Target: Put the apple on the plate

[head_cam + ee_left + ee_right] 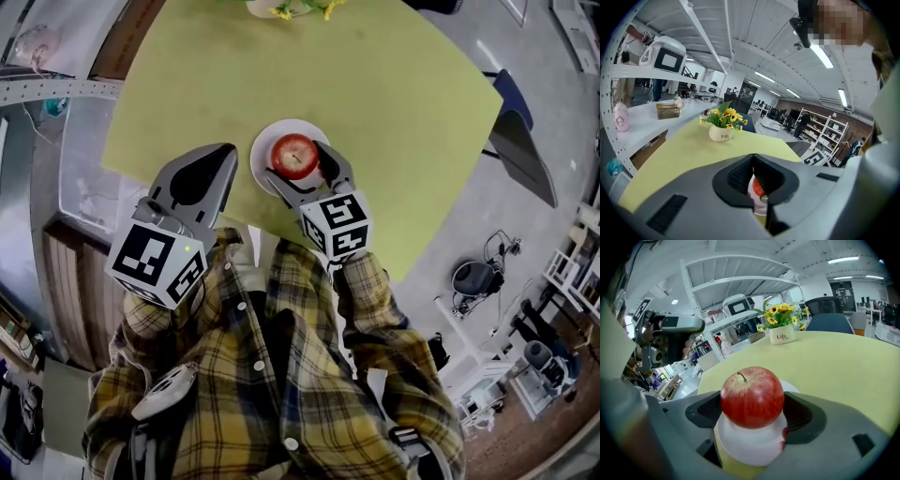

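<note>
The right gripper (pixel 297 161) has its jaws closed round the apple (pixel 294 156), a pad against each side as far as its own view shows; the apple sits over the middle of the plate (pixel 281 128) and looks to be down on it, though the contact underneath is hidden. The left gripper (pixel 228 150) has its jaws together with nothing between them; it hangs just beside the plate on the left.

Risks, as I judge them: the apple is round and the plate shallow, so if the jaws part unevenly one pad may nudge the fruit and set it rolling toward the rim; if it is not quite seated, letting go would drop it and it could bounce off; pulling back before the pads are clear could drag the apple or slide the plate, which lies near the near edge of the table (pixel 394 112); the left gripper is close enough that a careless move could knock the plate sideways.

Containers: the plate is white and carries only the apple; a small white pot (pixel 783 337) at the far side of the table holds yellow flowers, well apart from the plate.
</note>
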`<state>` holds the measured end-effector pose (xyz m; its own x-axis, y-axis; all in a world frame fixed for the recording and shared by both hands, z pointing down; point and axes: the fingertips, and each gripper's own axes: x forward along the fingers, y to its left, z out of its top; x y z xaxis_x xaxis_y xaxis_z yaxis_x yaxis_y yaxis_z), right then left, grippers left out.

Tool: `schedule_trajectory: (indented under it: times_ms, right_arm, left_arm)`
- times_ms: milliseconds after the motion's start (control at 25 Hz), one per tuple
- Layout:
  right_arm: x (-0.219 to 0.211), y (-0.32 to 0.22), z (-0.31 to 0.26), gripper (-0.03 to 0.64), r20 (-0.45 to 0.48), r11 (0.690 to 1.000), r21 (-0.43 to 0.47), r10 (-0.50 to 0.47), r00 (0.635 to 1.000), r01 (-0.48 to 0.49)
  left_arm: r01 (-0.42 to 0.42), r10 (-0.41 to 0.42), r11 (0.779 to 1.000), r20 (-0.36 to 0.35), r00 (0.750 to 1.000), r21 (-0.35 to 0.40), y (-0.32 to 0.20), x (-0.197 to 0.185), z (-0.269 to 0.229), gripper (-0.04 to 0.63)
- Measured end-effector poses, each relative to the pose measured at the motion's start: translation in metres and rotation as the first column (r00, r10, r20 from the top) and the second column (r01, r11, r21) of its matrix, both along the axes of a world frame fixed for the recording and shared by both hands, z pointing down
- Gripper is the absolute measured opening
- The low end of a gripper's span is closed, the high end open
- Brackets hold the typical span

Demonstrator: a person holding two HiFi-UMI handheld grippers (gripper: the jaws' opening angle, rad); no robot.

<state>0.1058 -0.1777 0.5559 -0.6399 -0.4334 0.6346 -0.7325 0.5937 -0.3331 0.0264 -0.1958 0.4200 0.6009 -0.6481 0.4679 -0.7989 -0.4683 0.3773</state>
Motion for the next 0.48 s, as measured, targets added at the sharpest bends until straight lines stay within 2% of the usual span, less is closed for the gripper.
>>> schedule_trajectory:
  times_ms: [480]
  right_arm:
    - [0.0006,0.0105,0.0087,0.397,-0.087,0.995,-0.08,-0.059,0.994,0.052]
  left_arm:
    - [0.004,-0.003,1.0,-0.02,1.0,0.014,0.0027,0.0053,-0.0048,0.009]
